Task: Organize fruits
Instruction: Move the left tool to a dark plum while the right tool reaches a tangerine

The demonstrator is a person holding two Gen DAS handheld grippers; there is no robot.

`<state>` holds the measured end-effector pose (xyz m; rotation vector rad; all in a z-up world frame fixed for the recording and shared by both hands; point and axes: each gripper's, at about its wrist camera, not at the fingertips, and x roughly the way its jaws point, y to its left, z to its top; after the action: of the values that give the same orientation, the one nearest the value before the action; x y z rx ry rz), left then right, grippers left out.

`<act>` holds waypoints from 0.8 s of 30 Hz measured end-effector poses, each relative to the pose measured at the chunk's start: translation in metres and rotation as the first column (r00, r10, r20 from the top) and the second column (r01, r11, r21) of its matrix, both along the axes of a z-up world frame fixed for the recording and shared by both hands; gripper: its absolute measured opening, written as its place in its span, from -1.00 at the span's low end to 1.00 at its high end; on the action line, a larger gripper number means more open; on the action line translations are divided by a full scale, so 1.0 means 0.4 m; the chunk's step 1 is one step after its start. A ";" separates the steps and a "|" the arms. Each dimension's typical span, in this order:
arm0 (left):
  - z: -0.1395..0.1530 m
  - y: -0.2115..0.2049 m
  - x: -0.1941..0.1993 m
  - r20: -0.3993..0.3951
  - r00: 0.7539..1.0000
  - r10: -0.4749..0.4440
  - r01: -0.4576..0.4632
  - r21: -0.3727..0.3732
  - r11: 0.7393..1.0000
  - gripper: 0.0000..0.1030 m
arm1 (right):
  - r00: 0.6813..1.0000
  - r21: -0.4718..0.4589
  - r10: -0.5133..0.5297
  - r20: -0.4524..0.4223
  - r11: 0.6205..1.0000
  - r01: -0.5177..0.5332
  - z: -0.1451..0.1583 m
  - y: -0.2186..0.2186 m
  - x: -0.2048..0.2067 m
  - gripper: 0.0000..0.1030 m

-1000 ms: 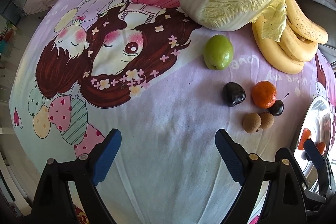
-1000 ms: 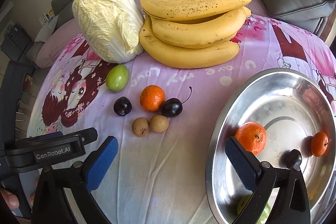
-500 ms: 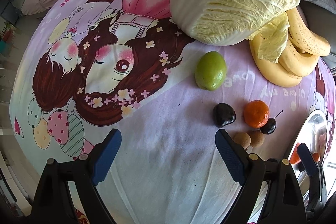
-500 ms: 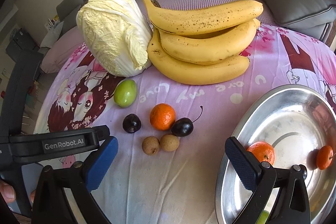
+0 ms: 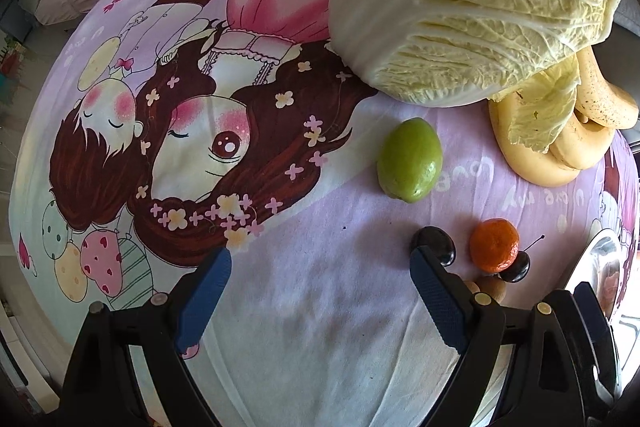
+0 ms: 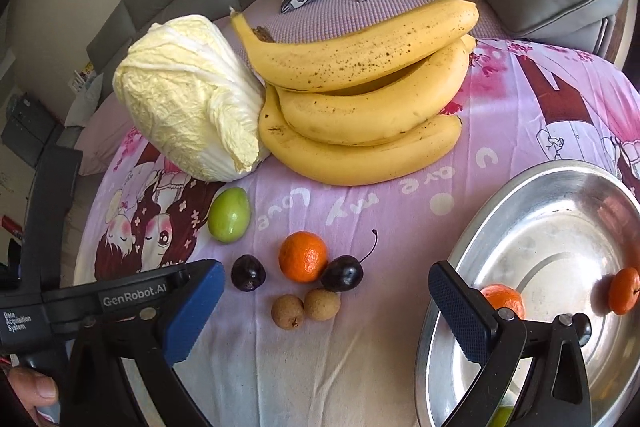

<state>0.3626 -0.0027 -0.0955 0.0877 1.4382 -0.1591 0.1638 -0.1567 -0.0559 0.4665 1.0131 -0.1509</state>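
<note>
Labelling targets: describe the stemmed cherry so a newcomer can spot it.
Find the bananas, then drop to the small fruit cluster below them. The cherry touches the right side of the loose orange; unlike the other dark cherry, it has a thin curved stem.

Hidden behind the claws

In the metal bowl [image 6: 560, 195], the right claw's [image 6: 324, 311] arm covers most of a green fruit [image 6: 502, 417]; the left claw's [image 5: 320, 291] finger [image 5: 436, 291] half hides the longans [image 5: 490, 287].

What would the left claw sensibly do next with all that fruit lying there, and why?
Probably drift on toward the green fruit and lower over it. The left gripper is open and empty above bare cloth, and that fruit lies clear of the others, outside the metal bowl.
</note>
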 end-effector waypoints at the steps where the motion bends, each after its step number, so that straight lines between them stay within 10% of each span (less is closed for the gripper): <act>1: -0.001 -0.002 0.007 0.001 1.000 0.000 0.000 0.002 1.000 0.77 | 1.000 -0.014 -0.007 -0.005 1.000 0.007 0.002 -0.002 0.002 1.00; 24: 0.030 0.073 -0.071 0.041 0.999 0.010 -0.009 -0.026 1.000 0.77 | 1.000 -0.080 0.009 -0.023 0.997 -0.010 0.024 0.027 0.016 1.00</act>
<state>0.3344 0.0265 -0.0834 0.0624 1.3945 -0.1676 0.1701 -0.1459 -0.0463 0.3878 1.0274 -0.1878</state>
